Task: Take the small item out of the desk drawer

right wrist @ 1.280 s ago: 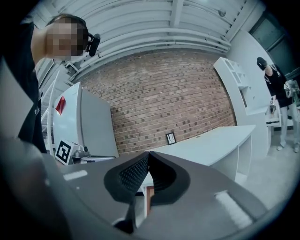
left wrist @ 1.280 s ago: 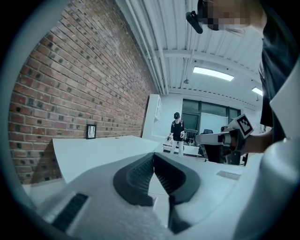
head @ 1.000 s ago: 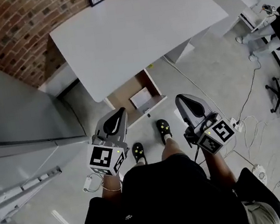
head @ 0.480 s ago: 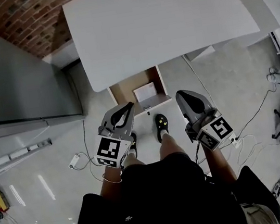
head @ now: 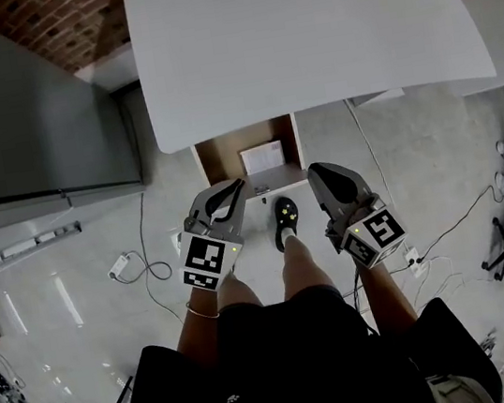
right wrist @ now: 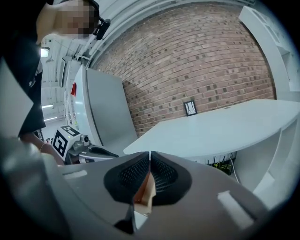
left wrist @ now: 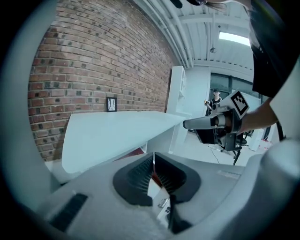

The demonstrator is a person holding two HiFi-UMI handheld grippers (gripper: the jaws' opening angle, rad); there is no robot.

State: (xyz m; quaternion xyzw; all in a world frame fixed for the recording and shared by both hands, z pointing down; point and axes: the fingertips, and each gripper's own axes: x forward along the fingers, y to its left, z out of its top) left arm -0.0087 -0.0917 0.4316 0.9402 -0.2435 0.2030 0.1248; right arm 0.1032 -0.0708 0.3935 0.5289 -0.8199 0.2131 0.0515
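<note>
Under the white desk (head: 302, 36) the drawer (head: 222, 156) stands pulled out, with its brown inside showing. A small flat white item (head: 263, 157) lies in it. My left gripper (head: 235, 187) hangs just in front of the drawer's left corner. Its jaws have just eased a sliver apart; the tips (left wrist: 153, 155) still look together, with nothing between them. My right gripper (head: 313, 173) is level with it, just right of the drawer front, shut and empty (right wrist: 150, 153). Both point toward the desk (left wrist: 112, 133) (right wrist: 225, 129).
A tall grey cabinet (head: 29, 108) stands left of the desk against the brick wall (left wrist: 93, 56). Cables and a plug (head: 118, 264) lie on the floor at the left and a power strip (head: 415, 261) at the right. The person's shoe (head: 284, 214) is below the drawer.
Both grippers have come down and closer to the open drawer. The person has moved toward the desk, so it fills more of the head view.
</note>
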